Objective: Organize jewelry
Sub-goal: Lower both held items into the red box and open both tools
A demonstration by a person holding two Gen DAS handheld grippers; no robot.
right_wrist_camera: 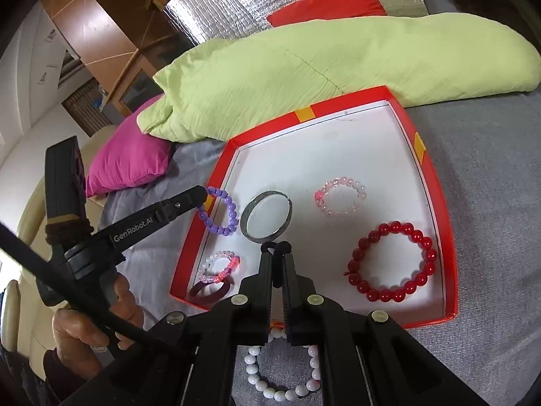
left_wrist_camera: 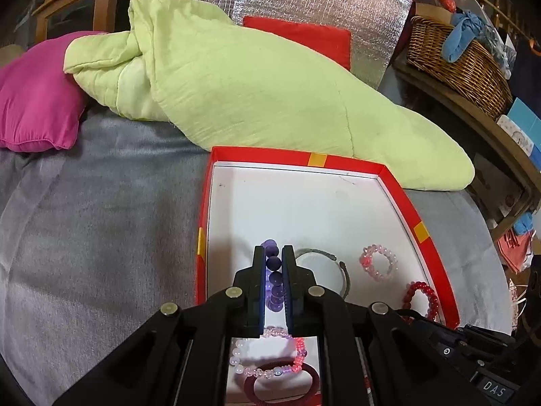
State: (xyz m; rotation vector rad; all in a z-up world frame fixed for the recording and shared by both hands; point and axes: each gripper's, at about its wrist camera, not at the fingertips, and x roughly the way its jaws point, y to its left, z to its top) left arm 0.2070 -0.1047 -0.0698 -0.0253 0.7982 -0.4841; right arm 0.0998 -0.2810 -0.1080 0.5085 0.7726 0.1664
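Note:
A red box [right_wrist_camera: 443,223] with a white floor lies on the grey bed. My left gripper [left_wrist_camera: 273,253] is shut on a purple bead bracelet [left_wrist_camera: 274,280] and holds it above the box's left side; it also shows in the right wrist view [right_wrist_camera: 219,215]. My right gripper [right_wrist_camera: 277,253] is shut on a black hair tie [right_wrist_camera: 276,248] over the box's near edge. In the box lie a metal bangle [right_wrist_camera: 267,216], a pale pink bead bracelet [right_wrist_camera: 339,196], a red bead bracelet [right_wrist_camera: 392,262], a pink-white bracelet [right_wrist_camera: 219,267] and a maroon band [right_wrist_camera: 211,291].
A white bead bracelet [right_wrist_camera: 280,382] lies on the grey cover [right_wrist_camera: 490,169] just outside the box's near edge. A green quilt [left_wrist_camera: 236,77], a magenta pillow [left_wrist_camera: 37,94] and a red cushion [left_wrist_camera: 304,39] lie behind the box. A wicker basket [left_wrist_camera: 463,64] stands on a shelf at right.

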